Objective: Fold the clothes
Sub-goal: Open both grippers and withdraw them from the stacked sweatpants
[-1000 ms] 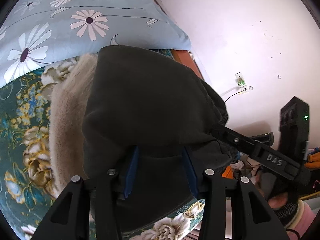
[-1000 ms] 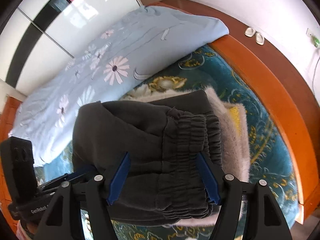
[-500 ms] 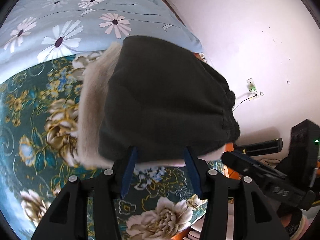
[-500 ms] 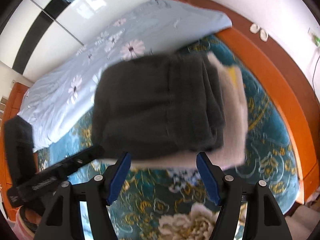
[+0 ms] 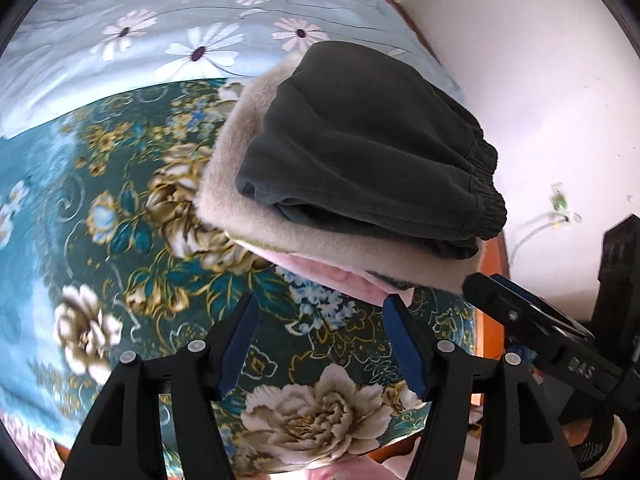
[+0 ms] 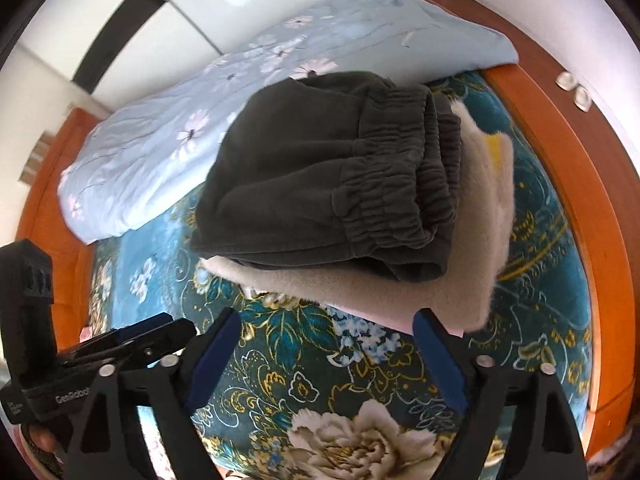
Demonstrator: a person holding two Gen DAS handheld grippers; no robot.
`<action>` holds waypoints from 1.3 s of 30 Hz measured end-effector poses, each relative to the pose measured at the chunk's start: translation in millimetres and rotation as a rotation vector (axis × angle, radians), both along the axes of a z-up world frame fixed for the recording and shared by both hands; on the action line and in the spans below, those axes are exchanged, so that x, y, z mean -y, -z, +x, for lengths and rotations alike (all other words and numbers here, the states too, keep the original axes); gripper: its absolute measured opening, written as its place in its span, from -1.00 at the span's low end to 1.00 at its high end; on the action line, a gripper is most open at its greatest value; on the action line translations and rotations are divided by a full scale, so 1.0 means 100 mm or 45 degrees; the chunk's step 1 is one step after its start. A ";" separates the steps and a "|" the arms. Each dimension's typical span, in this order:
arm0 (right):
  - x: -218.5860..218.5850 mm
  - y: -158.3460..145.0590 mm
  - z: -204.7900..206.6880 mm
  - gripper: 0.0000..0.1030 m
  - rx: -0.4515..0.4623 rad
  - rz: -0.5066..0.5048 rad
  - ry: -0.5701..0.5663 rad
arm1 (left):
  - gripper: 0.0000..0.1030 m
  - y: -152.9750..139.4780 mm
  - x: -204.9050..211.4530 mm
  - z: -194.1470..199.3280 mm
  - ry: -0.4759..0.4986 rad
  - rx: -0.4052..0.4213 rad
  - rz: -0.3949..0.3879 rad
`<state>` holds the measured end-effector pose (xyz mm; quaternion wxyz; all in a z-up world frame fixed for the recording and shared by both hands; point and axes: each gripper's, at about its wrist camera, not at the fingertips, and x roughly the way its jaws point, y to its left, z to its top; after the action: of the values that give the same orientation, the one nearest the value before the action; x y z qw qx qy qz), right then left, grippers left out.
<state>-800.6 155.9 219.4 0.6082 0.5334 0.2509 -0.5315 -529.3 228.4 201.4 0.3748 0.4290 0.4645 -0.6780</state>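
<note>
Left wrist view: folded dark grey trousers (image 5: 368, 136) are laid on fluffy beige cloth (image 5: 240, 184) | left gripper (image 5: 320, 344), right gripper (image 6: 324, 354) just opened, nothing held | pile could be knocked over.

Trousers (image 5: 360, 140) atop blanket (image 5: 224, 184) on bed (image 5: 160, 280)

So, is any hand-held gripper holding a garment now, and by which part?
Nothing is held. The left hand-held gripper and right hand-held gripper, jaws just opened, stand clear of the folded dark trousers.
</note>
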 end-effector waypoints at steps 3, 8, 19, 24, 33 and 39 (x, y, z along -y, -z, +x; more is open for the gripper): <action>-0.02 -0.02 -0.07 1.00 0.020 -0.028 -0.038 | 0.52 -0.08 -0.09 -0.03 -0.079 0.006 -0.049; -0.05 -0.06 -0.17 1.00 -0.012 -0.073 -0.106 | 0.53 -0.15 -0.14 -0.12 -0.171 0.059 -0.085; 0.00 0.07 -0.25 1.00 -0.022 -0.055 -0.153 | 0.53 -0.15 -0.36 -0.18 -0.209 0.296 -0.251; 0.06 0.13 -0.17 1.00 -0.040 -0.012 -0.197 | 0.53 -0.14 -0.33 -0.19 -0.194 0.324 -0.250; 0.14 0.21 -0.28 1.00 -0.184 0.064 -0.236 | 0.53 -0.13 -0.23 -0.21 -0.282 0.240 -0.205; 0.17 0.20 -0.29 1.00 -0.257 0.071 -0.274 | 0.53 -0.02 -0.27 -0.28 -0.276 0.256 -0.137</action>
<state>-829.9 138.7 199.5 0.6183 0.4640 0.3812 -0.5070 -556.9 255.9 203.6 0.5128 0.4213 0.4313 -0.6111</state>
